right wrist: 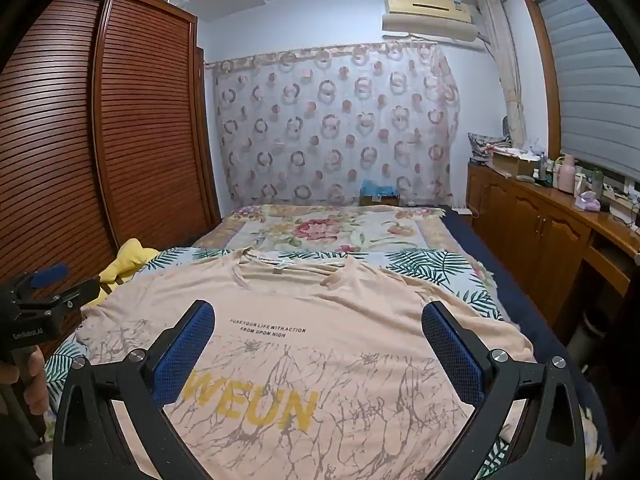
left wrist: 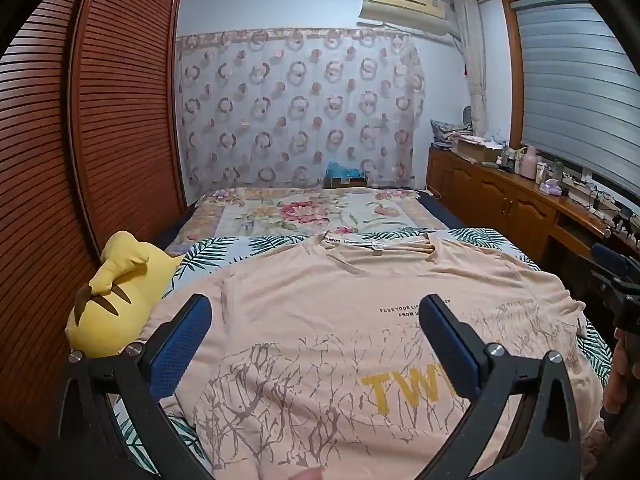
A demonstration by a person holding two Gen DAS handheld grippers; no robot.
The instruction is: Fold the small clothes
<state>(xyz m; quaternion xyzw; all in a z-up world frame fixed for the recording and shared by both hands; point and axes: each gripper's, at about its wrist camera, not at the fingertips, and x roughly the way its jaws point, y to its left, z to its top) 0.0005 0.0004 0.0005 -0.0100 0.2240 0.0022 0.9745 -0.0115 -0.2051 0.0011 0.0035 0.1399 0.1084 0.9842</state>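
Observation:
A peach T-shirt [left wrist: 320, 312] with yellow letters and a brown branch print lies spread flat, front up, on the bed, collar at the far end. It also shows in the right wrist view [right wrist: 320, 320]. My left gripper [left wrist: 316, 320] is open above the shirt's left half, holding nothing. My right gripper [right wrist: 318, 326] is open above the shirt's right half, holding nothing. The left gripper's body [right wrist: 44, 292] shows at the left edge of the right wrist view, and the right gripper's body [left wrist: 616, 276] at the right edge of the left wrist view.
The bed has a leaf-print sheet [right wrist: 432, 268] and a floral blanket [right wrist: 328, 228] beyond. A yellow plush toy [left wrist: 116, 300] lies left of the shirt. A slatted wardrobe [left wrist: 80, 140] stands on the left. A wooden cabinet [right wrist: 560, 232] with bottles runs along the right.

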